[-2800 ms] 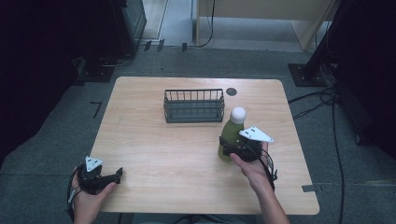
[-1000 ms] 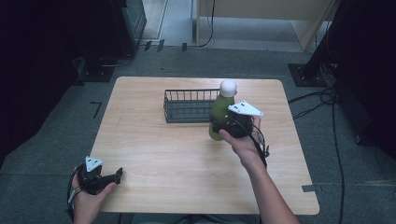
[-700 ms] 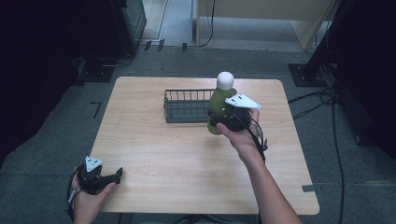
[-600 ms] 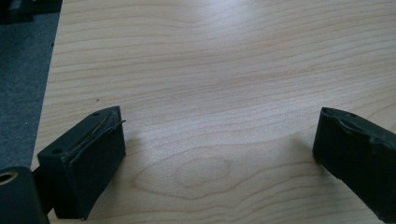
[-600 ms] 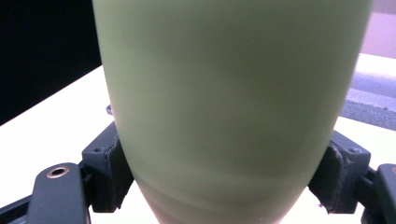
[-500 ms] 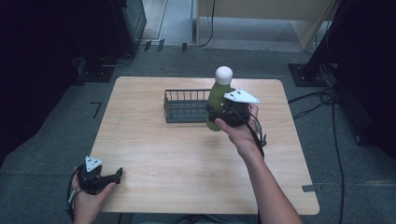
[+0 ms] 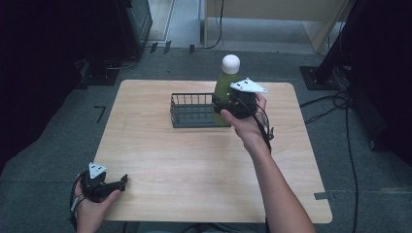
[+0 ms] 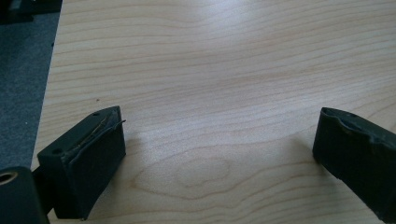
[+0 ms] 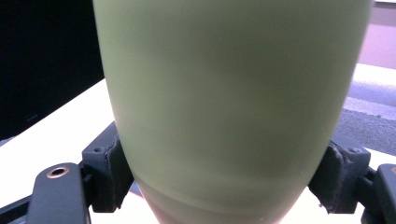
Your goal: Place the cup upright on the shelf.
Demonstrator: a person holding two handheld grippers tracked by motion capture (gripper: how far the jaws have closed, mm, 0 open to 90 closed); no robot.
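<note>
Fingers of the right gripper (image 7: 221,104) clamp the green bottle (image 7: 225,82) over the basket (image 7: 194,110); left gripper (image 7: 119,182) fingers spread.

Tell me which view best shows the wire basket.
The high view: the wire basket sits whole on the table, with the green bottle held in the right gripper at its right end. The right gripper view has the bottle up close; the left gripper view looks at bare tabletop.
</note>
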